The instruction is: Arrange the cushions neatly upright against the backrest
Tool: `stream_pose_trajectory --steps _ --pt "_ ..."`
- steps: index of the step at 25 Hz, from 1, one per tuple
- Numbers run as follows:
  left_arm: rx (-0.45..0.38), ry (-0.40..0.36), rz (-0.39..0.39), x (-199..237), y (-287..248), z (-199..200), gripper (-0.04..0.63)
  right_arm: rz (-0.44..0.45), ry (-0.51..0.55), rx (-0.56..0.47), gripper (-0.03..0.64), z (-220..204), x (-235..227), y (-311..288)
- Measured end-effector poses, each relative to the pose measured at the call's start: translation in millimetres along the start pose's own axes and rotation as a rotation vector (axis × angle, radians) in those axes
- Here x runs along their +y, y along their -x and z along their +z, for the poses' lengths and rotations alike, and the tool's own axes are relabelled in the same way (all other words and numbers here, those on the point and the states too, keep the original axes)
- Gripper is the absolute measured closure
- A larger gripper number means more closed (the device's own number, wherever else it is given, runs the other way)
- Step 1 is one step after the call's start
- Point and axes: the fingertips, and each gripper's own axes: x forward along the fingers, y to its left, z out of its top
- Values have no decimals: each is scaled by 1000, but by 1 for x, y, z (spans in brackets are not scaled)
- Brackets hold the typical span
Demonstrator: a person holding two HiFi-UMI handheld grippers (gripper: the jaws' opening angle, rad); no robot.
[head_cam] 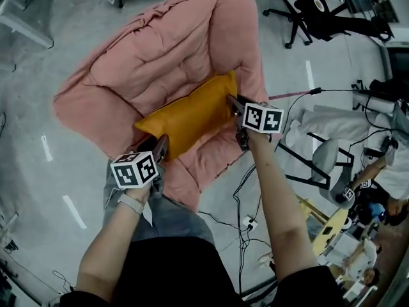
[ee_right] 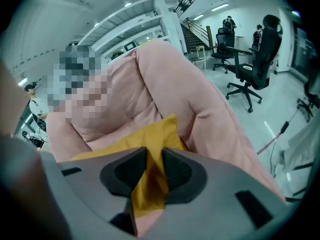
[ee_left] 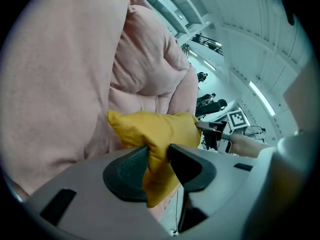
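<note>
A yellow cushion [head_cam: 190,112] lies across the seat of a big pink padded lounge chair [head_cam: 160,50], below its backrest. My left gripper [head_cam: 160,147] is shut on the cushion's near left corner, and in the left gripper view the yellow cushion [ee_left: 155,131] bunches between the pads of the left gripper [ee_left: 159,160]. My right gripper [head_cam: 234,105] is shut on the cushion's right corner; the right gripper view shows the yellow fabric [ee_right: 145,149] pinched in the right gripper [ee_right: 154,166], with the pink chair [ee_right: 200,109] behind.
Grey floor surrounds the chair. Black office chairs [head_cam: 319,11] stand at the back right. Cables [head_cam: 246,190] run over the floor beside the chair's right edge, near a folded frame and clutter [head_cam: 332,165]. A person [head_cam: 390,171] sits at the far right.
</note>
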Motion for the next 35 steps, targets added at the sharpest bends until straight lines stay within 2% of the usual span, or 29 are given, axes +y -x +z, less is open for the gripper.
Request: stream_pose_trajectory --steps 4,9,13,19,26,35 --pt "0 5 37 19 -12 11 449 -5 27 27 502 12 6 -29" --pt "-9 61 21 32 -22 19 449 -19 92 58 499 28 12 -60" --pt "-9 82 44 41 -34 20 448 -32 159 86 490 35 12 -79" --pt "-4 81 78 54 -42 29 448 -50 178 113 473 38 13 -102" --pt "-14 74 107 69 -48 31 448 -65 196 53 449 35 19 -119" --pt "-15 55 127 79 -58 37 446 -81 194 43 437 39 18 -132"
